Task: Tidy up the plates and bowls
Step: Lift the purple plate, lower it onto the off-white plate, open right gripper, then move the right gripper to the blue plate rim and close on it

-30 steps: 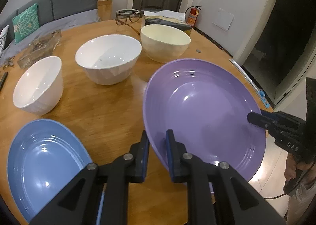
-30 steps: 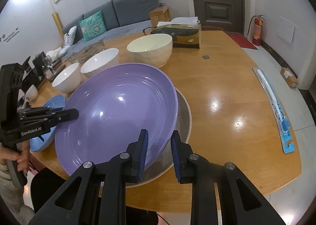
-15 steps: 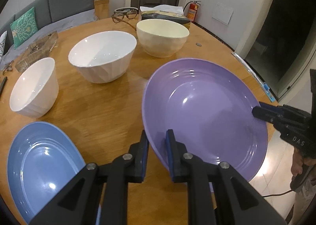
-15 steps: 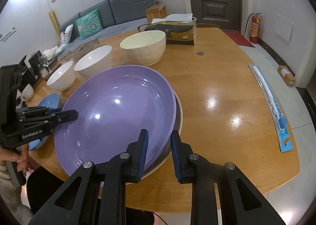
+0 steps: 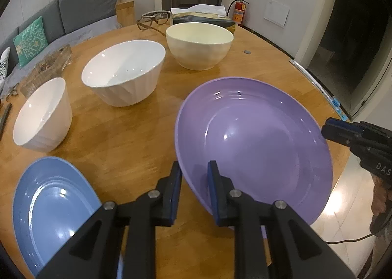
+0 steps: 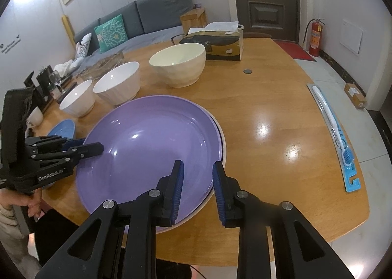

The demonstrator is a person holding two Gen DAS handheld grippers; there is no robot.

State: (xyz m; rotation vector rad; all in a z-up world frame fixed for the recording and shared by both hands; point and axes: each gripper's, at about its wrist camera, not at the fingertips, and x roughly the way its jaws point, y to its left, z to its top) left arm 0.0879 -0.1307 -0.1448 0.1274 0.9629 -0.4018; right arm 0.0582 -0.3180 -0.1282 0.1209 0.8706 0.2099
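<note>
A large purple plate rests on a pale plate whose rim shows beneath it. My left gripper stands around the purple plate's near rim, jaws slightly apart. My right gripper straddles the opposite rim, jaws apart and loose. A blue plate lies at the near left. Two white bowls and a cream bowl stand behind.
A tissue box and glasses sit at the table's far side. A coin lies on the wood. A packaged toothbrush lies near the right table edge. A glass dish is at the far left.
The purple plate has come down onto the pale plate. Both grippers' jaws have widened, the right more than the left.
</note>
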